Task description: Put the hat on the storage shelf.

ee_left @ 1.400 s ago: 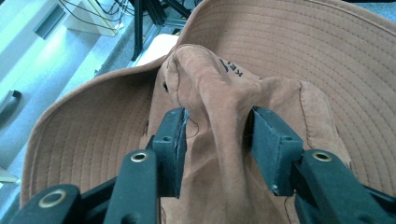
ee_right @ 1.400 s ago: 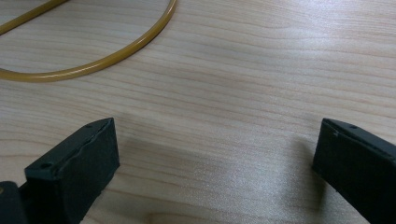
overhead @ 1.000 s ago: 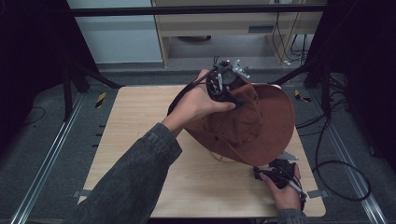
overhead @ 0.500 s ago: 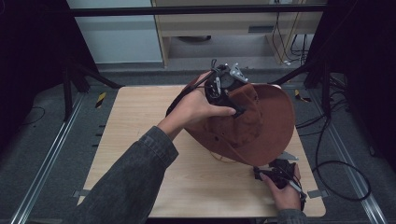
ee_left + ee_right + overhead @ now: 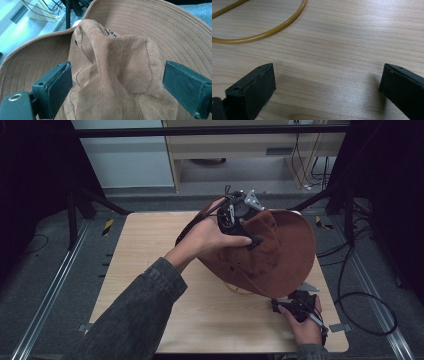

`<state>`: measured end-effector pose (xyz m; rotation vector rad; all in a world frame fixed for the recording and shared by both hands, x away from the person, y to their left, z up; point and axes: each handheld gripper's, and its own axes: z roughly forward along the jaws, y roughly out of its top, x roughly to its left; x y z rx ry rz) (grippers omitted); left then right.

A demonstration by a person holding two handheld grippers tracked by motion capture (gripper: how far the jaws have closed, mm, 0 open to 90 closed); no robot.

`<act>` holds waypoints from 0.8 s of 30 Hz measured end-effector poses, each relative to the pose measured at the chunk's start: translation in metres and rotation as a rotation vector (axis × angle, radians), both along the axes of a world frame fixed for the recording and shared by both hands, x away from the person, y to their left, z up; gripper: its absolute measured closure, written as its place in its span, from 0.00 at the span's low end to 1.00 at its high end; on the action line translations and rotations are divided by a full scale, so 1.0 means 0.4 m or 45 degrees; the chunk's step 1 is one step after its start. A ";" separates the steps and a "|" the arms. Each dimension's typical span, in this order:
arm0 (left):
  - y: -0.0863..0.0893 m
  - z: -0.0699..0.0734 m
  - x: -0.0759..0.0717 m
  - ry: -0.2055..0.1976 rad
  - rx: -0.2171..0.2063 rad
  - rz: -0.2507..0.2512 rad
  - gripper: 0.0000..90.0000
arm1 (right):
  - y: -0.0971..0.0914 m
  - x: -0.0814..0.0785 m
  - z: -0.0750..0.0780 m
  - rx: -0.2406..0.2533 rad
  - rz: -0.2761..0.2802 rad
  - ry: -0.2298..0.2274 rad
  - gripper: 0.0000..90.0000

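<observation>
Faintly, a small dark printed mark showed on the crown of the brown hat point(image 5: 117, 75) in the left gripper view, near its top fold, too small and creased to read; no other writing could be made out.

The hat lay on the right half of the wooden table point(image 5: 150, 270), its wide brim tilted up toward the far right edge. The left gripper point(image 5: 239, 215) sat over the far side of the hat, at the crown, with the left hand point(image 5: 210, 237) wrapped around it. In its own view the crumpled crown rose between the two black jaws. The jaws had just been opening and now stood wide, the left pad close against the fabric and the right pad set apart from it, so the crown was between them but not pinched.

The right gripper point(image 5: 295, 306) rested low at the near right corner of the table, just beside the hat's near brim, held by the right hand point(image 5: 305, 322). Its jaws stood wide apart over bare wood with nothing between them. A thin yellow cord point(image 5: 274, 28) curved across the table ahead of them.

The hat looked like soft suede in a rusty brown, with rows of concentric stitching around the underside of the brim, a seam running over the crown, and a small eyelet hole on the crown's side.
</observation>
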<state>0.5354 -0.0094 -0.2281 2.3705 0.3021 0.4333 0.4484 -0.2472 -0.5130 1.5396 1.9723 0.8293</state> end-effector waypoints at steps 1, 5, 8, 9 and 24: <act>0.002 0.001 -0.001 -0.003 0.004 -0.002 0.09 | 0.000 0.000 0.000 -0.001 -0.004 0.000 0.00; 0.008 0.001 -0.006 -0.005 -0.007 0.003 0.09 | 0.000 0.000 0.000 0.000 0.000 0.000 0.00; 0.016 0.002 -0.008 -0.010 -0.006 0.003 0.08 | 0.000 0.000 0.000 0.000 0.000 -0.001 0.00; 0.020 0.003 -0.010 -0.011 -0.010 0.005 0.08 | 0.000 0.000 0.000 0.001 0.000 0.000 0.00; 0.162 0.032 -0.060 -0.068 -0.062 0.033 0.07 | 0.002 0.000 -0.001 0.003 -0.005 -0.005 0.00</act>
